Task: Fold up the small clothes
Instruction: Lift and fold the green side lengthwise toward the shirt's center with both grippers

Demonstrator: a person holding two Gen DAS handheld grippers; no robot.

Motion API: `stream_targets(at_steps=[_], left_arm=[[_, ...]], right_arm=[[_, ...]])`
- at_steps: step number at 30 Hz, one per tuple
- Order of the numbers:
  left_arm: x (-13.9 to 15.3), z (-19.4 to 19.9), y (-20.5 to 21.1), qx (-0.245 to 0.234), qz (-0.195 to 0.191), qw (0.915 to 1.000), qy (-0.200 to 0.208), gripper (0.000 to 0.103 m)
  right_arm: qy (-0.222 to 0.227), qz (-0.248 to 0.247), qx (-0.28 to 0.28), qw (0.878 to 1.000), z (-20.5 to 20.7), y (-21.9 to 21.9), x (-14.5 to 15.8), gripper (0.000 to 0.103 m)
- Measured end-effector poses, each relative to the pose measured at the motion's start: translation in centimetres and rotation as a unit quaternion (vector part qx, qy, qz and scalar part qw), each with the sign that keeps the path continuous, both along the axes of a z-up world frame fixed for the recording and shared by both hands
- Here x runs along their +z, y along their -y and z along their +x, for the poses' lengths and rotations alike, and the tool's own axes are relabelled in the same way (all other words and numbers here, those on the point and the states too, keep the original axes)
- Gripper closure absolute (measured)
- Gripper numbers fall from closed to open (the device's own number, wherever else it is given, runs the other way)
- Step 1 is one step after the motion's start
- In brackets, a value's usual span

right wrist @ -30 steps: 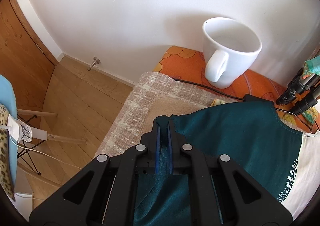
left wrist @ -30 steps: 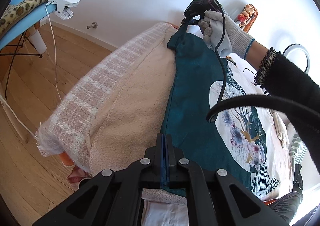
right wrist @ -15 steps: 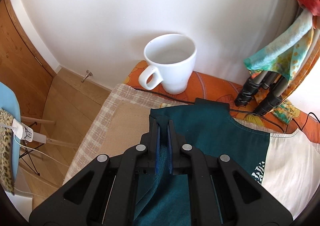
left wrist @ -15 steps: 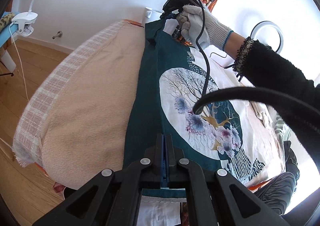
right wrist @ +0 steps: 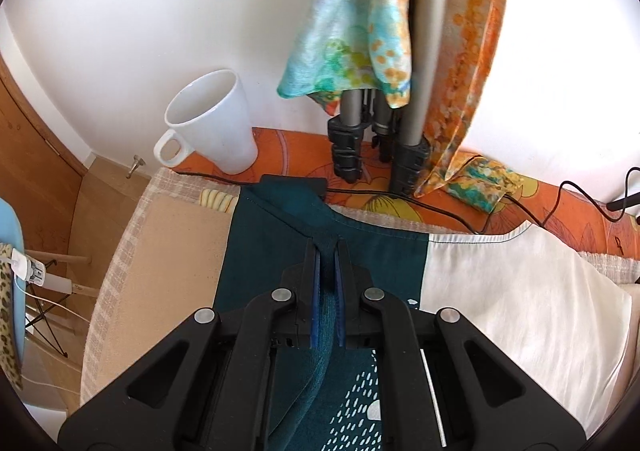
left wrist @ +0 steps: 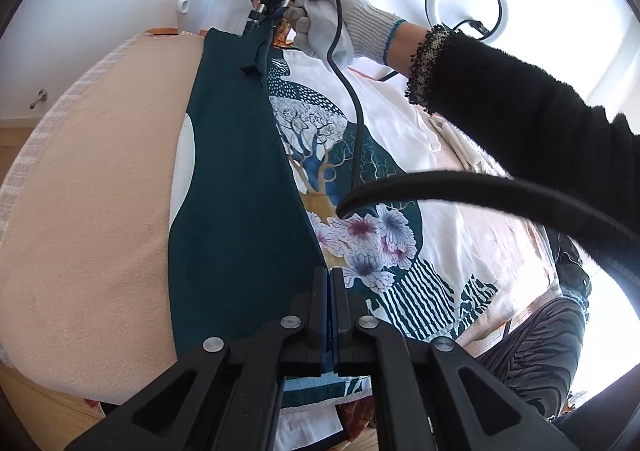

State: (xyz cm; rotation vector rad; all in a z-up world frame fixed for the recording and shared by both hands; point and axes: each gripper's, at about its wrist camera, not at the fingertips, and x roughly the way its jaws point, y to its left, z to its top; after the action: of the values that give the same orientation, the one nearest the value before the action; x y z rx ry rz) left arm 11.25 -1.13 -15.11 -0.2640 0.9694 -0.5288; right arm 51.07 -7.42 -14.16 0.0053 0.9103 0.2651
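**Both jaws clamped on teal shirt edge, shirt on beige blanket**

My left gripper (left wrist: 330, 279) has jaws clenched on the near edge of the teal shirt (left wrist: 240, 191). My right gripper (right wrist: 329, 251) has jaws clenched on a teal fold near the collar. The shirt lies on the beige blanket (left wrist: 92, 203), with its teal strip folded over the flower print (left wrist: 360, 243).

Around: a black cable (left wrist: 460, 187) crosses my left view over the print. The gloved right hand (left wrist: 336, 19) is at the far end. A white mug (right wrist: 212, 123) stands on the orange surface (right wrist: 288, 147) beside tripod legs (right wrist: 404, 155). A patterned scarf (right wrist: 352, 31) hangs over the legs. A thin wire (right wrist: 400, 203) runs just behind the collar.

Room: white wall, wooden floor (right wrist: 108, 203), ring light (left wrist: 466, 7).
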Motion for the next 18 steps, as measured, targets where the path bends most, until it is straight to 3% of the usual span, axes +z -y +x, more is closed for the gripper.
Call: stream_targets(at_steps=[9, 18], left_arm=[[-1.2, 0.6, 3.6, -0.03, 0.017, 0.9993, -0.013, 0.103], [-2.1, 0.4, 4.6, -0.048, 0.036, 0.9981, -0.017, 0.103]], right_arm=[[-0.016, -0.016, -0.013, 1.0, 1.1, 1.9, -2.4, 0.096], [-0.025, -0.017, -0.023, 0.999, 1.2, 3.9, -3.6, 0.096]])
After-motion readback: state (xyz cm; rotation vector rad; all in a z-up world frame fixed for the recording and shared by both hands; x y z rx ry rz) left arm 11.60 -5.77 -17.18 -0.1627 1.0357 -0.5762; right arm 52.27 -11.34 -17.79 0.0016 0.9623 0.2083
